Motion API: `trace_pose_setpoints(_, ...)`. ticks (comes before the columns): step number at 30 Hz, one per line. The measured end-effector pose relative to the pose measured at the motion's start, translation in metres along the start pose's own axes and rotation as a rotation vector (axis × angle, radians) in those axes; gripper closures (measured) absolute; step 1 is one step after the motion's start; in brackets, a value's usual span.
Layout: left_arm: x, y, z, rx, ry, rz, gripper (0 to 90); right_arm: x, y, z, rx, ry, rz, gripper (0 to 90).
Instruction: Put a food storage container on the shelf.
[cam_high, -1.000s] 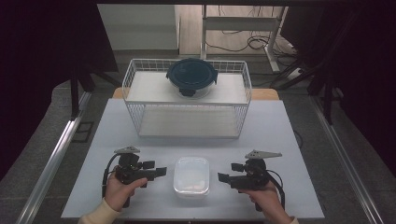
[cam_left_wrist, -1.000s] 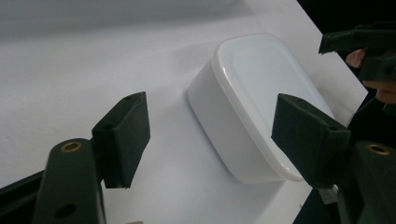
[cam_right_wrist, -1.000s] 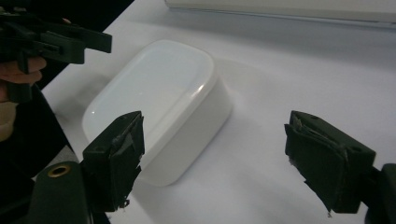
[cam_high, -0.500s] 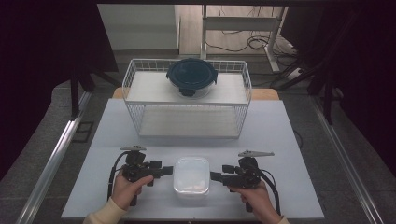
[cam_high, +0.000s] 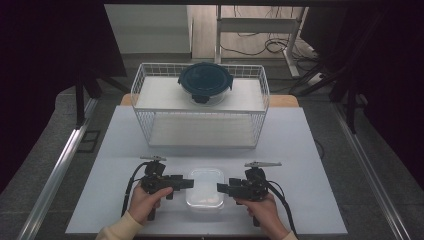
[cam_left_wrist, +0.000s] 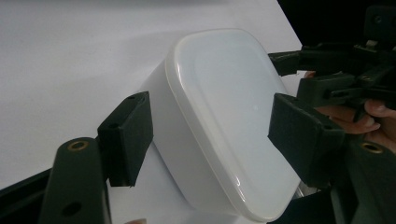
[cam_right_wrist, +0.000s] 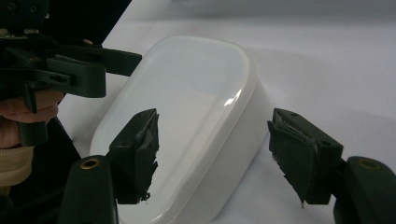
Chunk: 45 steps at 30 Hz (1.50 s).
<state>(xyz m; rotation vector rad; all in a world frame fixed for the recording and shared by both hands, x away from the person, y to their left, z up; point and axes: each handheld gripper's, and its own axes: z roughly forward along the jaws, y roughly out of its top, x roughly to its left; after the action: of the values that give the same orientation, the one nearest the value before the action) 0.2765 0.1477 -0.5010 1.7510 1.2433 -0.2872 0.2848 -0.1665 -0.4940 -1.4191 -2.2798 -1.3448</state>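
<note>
A white lidded container (cam_high: 205, 188) is seen lying flat on the white table (cam_high: 310, 165), lid up, near the table's 6 o'clock edge. Its long axis is judged to run from 12 to 6 o'clock in the high view, though the outline is nearly square. It is flanked by the left gripper (cam_high: 186, 183) at its 9 o'clock side and the right gripper (cam_high: 221, 188) at its 3 o'clock side, each held level and pointed inward at it. In both gripper views the jaws are seen spread wide astride the container's ends, with gaps left between pads and walls; both pairs have just been closing, nothing gripped. At 12 o'clock a white wire basket (cam_high: 260, 90) is stood, with a dark round lidded bowl (cam_high: 205, 83) set on its upper shelf, well apart from the container. The stretch of table between them is left bare
</note>
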Motion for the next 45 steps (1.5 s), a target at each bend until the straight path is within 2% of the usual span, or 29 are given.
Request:
trace_pose_setpoints(6,0.002,0.0,0.003,0.012,0.011,-0.002,31.2,-0.002,-0.002,0.004,0.015,0.012,0.015,33.9)
trace_pose_setpoints(8,0.001,-0.001,0.004,0.017,0.008,-0.006,31.8,-0.004,-0.001,0.005,0.015,0.02,0.024,37.1)
trace_pose_setpoints(11,0.004,-0.003,0.005,0.017,-0.028,-0.041,34.0,-0.007,-0.002,0.006,0.02,0.035,0.054,39.6)
trace_pose_setpoints(13,0.008,-0.005,0.007,0.023,-0.029,-0.058,35.8,-0.007,-0.003,0.007,0.022,0.033,0.056,40.1)
trace_pose_setpoints(16,0.01,-0.005,0.008,0.028,-0.024,-0.062,39.9,-0.008,-0.003,0.008,0.021,0.045,0.07,42.4)
trace_pose_setpoints(20,0.011,-0.006,0.008,0.04,-0.077,-0.081,51.8,-0.009,-0.004,0.008,0.018,0.073,0.093,50.0)
trace_pose_setpoints(22,0.01,-0.006,0.009,0.04,-0.066,-0.08,54.7,-0.009,-0.005,0.008,0.017,0.083,0.115,52.0)
trace_pose_setpoints(24,0.011,-0.007,0.008,0.03,-0.072,-0.104,56.6,-0.009,-0.005,0.007,0.011,0.08,0.124,55.2)
trace_pose_setpoints(27,0.011,-0.01,0.006,0.012,-0.071,-0.116,60.1,-0.008,-0.006,0.002,-0.005,0.075,0.145,64.1)
trace_pose_setpoints(30,0.005,-0.012,0.004,-0.002,-0.044,-0.103,64.0,-0.007,-0.007,0.0,-0.009,0.07,0.166,65.6)
trace_pose_setpoints(33,0.002,-0.014,0.002,-0.012,-0.039,-0.098,66.1,-0.007,-0.008,-0.002,-0.013,0.08,0.187,67.7)
trace_pose_setpoints(45,-0.005,-0.019,-0.006,-0.031,-0.046,-0.079,71.3,0.0,-0.012,-0.011,-0.033,0.103,0.145,71.5)
